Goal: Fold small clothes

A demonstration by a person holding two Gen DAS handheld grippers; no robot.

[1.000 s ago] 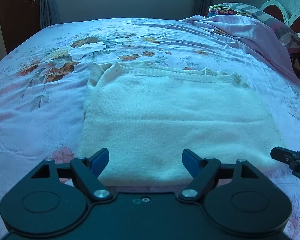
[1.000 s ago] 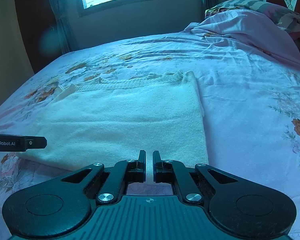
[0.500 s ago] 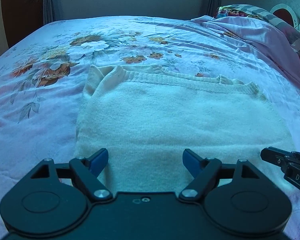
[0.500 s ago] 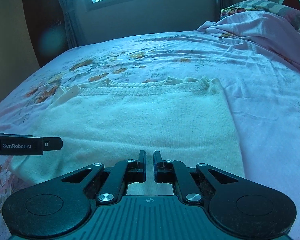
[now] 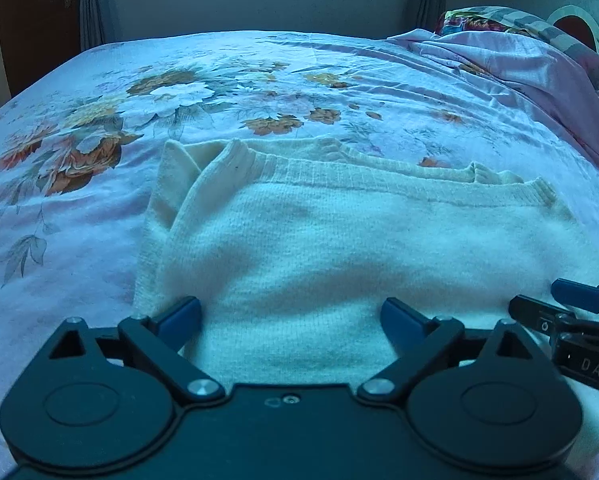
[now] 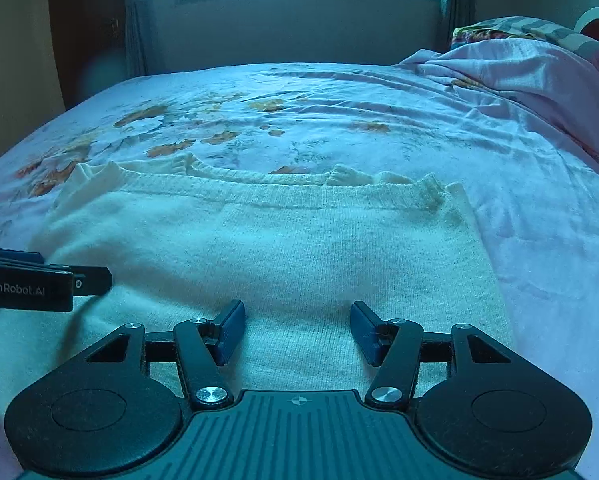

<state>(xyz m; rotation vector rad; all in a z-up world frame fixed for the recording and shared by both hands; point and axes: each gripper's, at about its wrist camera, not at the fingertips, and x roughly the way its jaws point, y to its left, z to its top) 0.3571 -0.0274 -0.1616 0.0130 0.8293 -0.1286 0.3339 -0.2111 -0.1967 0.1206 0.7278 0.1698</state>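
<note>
Sweater (image 5: 339,264) flat; both tongs spread above it.

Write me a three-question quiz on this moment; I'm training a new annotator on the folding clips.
1. True or false: the right gripper is shut.
2. What lies under both grippers? A) cream sweater B) striped towel C) jeans
3. Fill in: the left gripper has its jaws ____.

Key:
1. False; its jaws are apart.
2. A, the cream sweater, lying on the floral bedsheet.
3. Open.
</note>
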